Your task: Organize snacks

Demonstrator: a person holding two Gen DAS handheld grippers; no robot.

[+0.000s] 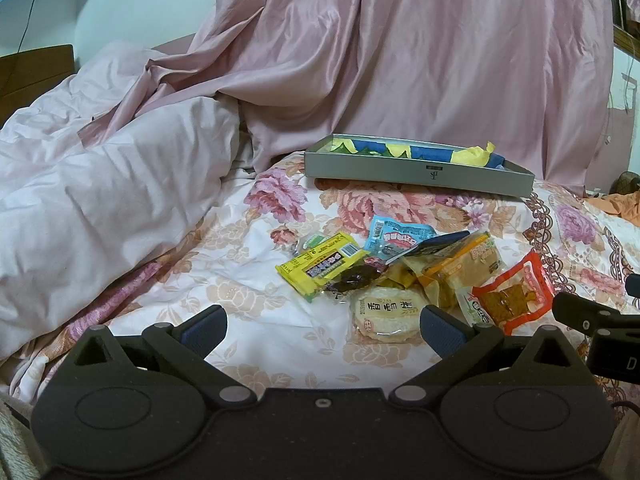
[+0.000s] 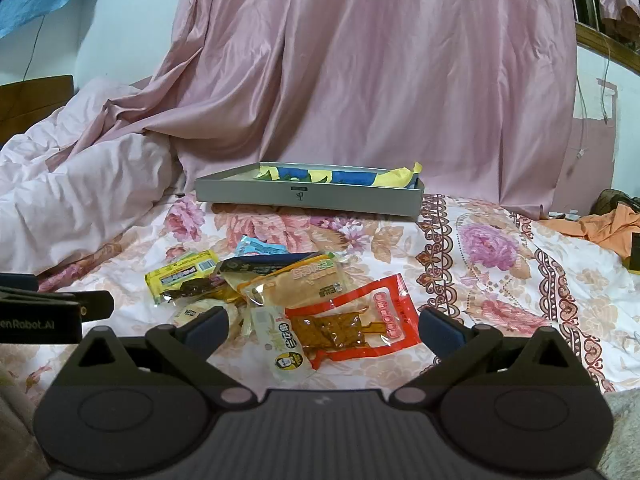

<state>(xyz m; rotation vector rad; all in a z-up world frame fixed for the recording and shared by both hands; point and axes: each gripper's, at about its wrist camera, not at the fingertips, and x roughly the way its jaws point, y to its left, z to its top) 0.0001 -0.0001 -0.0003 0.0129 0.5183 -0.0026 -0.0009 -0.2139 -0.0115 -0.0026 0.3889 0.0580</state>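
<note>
Both jaws spread empty, the right hand-held gripper (image 2: 322,326) is nearer the red snack packet (image 2: 362,326), lying slantwise between its fingers, than the left hand-held gripper (image 1: 322,326).

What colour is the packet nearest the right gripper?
Red and white with a clear window, seen best in the right wrist view: the red packet.

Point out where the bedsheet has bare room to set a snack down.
Bare floral bedsheet lies right of the red packet, up to the orange cloth. Another patch sits between the yellow packet and the quilt. The snack pile before the gray tray is crowded.
</note>
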